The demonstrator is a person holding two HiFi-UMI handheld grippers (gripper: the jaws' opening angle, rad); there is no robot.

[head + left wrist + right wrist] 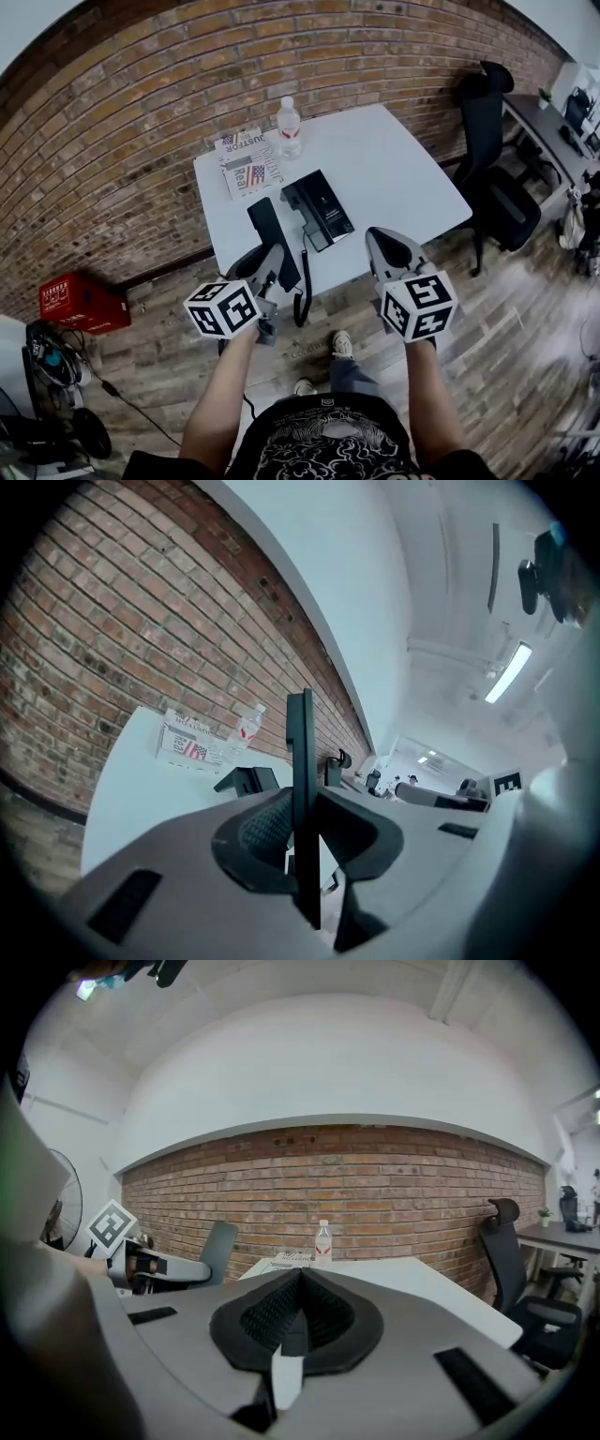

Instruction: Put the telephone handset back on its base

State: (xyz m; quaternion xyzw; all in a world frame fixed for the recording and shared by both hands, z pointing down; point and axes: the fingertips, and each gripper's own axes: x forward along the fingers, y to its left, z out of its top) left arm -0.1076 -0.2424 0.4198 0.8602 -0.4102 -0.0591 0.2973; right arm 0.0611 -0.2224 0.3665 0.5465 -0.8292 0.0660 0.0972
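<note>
A black telephone handset (270,234) is clamped edge-on in my left gripper (267,267), which is shut on its lower part above the table's near edge. In the left gripper view the handset (301,761) rises as a thin dark blade between the jaws. Its coiled cord (302,291) hangs down over the table edge. The black base (319,208) lies on the white table (394,169), just right of and beyond the handset. My right gripper (389,246) is shut and empty at the near edge, right of the base.
A water bottle (289,127) and a printed paper packet (248,161) sit at the table's far side by the brick wall. A black office chair (492,178) stands to the right. A red box (80,302) lies on the floor at left.
</note>
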